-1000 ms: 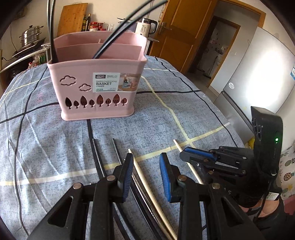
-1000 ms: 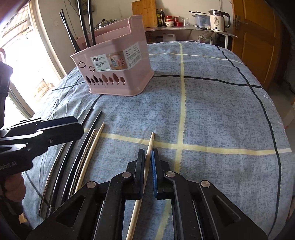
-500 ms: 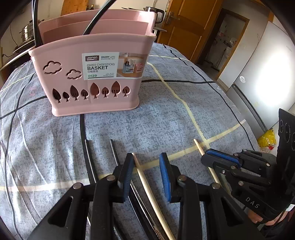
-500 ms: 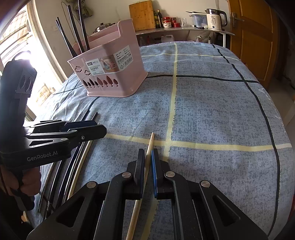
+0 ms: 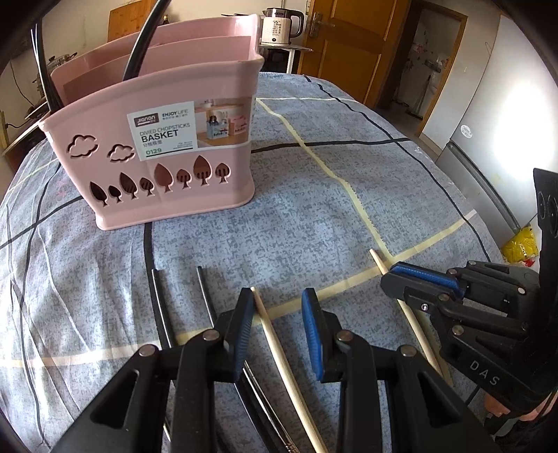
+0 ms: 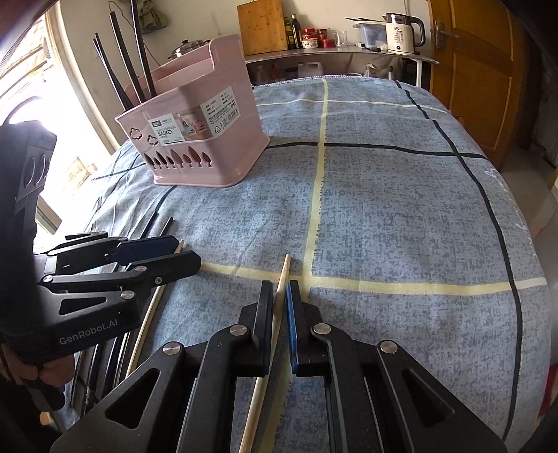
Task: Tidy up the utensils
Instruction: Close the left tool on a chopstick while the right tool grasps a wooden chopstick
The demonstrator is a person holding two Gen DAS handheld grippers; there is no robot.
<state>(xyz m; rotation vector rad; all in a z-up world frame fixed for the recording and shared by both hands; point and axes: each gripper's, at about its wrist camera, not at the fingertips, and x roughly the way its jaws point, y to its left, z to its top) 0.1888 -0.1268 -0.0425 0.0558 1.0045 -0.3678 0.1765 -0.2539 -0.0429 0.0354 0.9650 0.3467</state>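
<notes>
A pink divided chopstick basket [image 5: 167,146] [image 6: 195,139] stands on the blue checked cloth, with black chopsticks [image 6: 129,62] upright in it. My left gripper [image 5: 277,294] [image 6: 186,251] is open, low over the cloth. A pale wooden chopstick [image 5: 279,355] lies between its jaws, close to the left pad. Two black chopsticks [image 5: 160,306] lie just left of it. My right gripper [image 6: 279,285] [image 5: 387,282] is shut on a second wooden chopstick [image 6: 284,268] [image 5: 378,261], whose tip pokes out ahead of the pads.
The blue cloth [image 6: 401,216] covers a rounded table. Behind stand a counter with a white kettle [image 6: 401,31] and a cutting board [image 6: 261,24], a wooden door [image 5: 348,45] and a grey fridge [image 5: 488,115]. A yellow bag [image 5: 519,240] lies on the floor.
My left gripper moved forward and down along the wooden chopstick towards its tip, so the basket looks larger. The right gripper stayed put, still shut on its chopstick.
</notes>
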